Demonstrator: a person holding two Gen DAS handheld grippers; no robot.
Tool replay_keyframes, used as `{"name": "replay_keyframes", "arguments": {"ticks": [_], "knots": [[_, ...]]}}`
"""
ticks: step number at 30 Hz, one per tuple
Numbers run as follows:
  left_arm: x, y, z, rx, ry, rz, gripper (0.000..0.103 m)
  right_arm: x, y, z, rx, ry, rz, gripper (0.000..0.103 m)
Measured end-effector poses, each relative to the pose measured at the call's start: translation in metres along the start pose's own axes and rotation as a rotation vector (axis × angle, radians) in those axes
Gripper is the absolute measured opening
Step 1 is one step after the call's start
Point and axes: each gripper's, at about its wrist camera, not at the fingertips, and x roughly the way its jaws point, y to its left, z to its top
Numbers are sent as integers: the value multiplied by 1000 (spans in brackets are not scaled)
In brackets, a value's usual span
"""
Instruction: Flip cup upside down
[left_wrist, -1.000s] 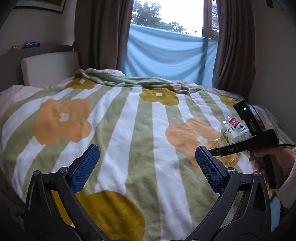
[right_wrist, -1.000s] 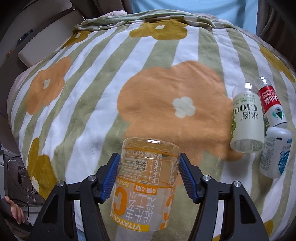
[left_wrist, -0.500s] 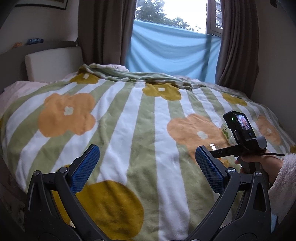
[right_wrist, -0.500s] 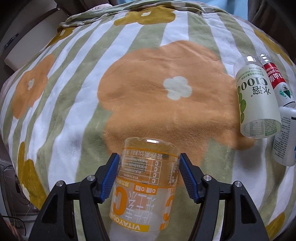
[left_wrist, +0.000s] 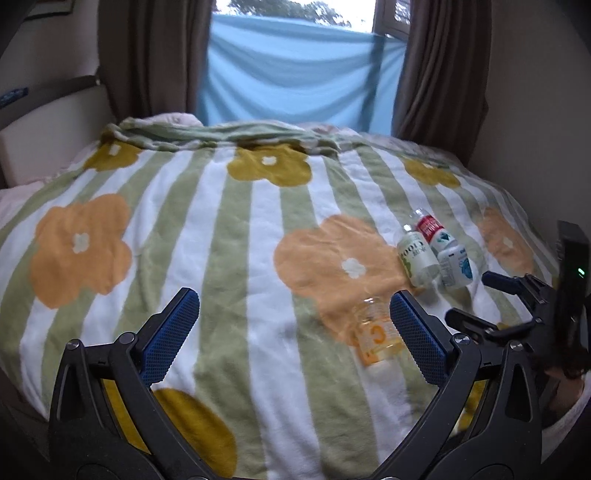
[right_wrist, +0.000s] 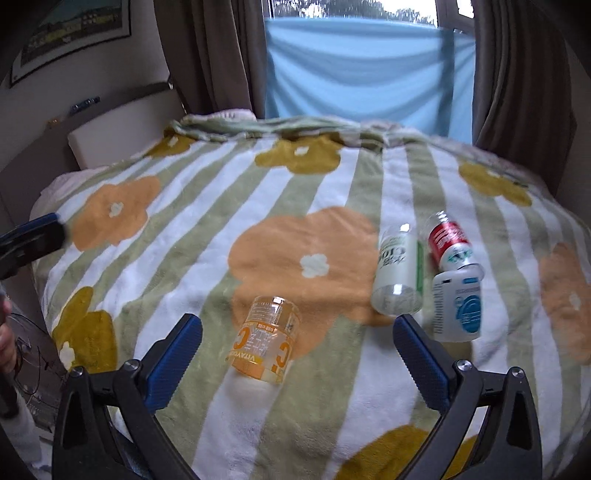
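A clear plastic cup with an orange label (right_wrist: 266, 339) stands on the flowered blanket with its print upside down, free of any gripper. It also shows in the left wrist view (left_wrist: 376, 332), just left of my left gripper's right finger. My right gripper (right_wrist: 297, 354) is open and empty, drawn back above the cup. My left gripper (left_wrist: 291, 332) is open and empty over the blanket. The right gripper (left_wrist: 480, 299) shows at the right edge of the left wrist view.
Three bottles lie together right of the cup: a green-labelled one (right_wrist: 397, 275), a red-labelled one (right_wrist: 448, 240) and a white and blue one (right_wrist: 460, 302). The striped blanket (right_wrist: 184, 258) covers the bed. Curtains and a blue sheet hang behind.
My right gripper has opened, let go of the cup and pulled back and up. The cup now stands on the blanket. The left gripper has shifted its view slightly.
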Motion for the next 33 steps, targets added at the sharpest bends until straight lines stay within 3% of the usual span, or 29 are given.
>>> {"name": "replay_keyframes", "arguments": {"ticks": [4, 9, 12, 15, 18, 22, 25, 29, 31, 33], "knots": [[64, -40, 28, 54, 216, -35, 103, -40, -6, -16, -10, -152, -78, 103], [154, -82, 26, 34, 533, -31, 103, -61, -16, -39, -31, -223, -85, 103], [201, -90, 12, -60, 711, -49, 102, -67, -25, -48, -29, -240, -58, 103], [232, -88, -1, -177, 819, -24, 97, -74, -35, -57, -9, -248, -30, 103], [248, -89, -12, -217, 861, 14, 96, -78, -43, -66, 9, -248, -21, 103], [257, -95, -22, -206, 866, 63, 82, -80, -53, -76, 34, -250, -9, 103], [263, -100, -30, -203, 878, 87, 77, -82, -58, -80, 50, -255, 4, 103], [267, -104, -39, -213, 879, 75, 69, -85, -61, -80, 53, -263, 13, 103], [269, -106, -44, -236, 884, 39, 57, -85, -61, -79, 51, -264, 12, 103], [266, -109, -46, -231, 870, 31, 57, -85, -61, -79, 54, -262, 10, 103]]}}
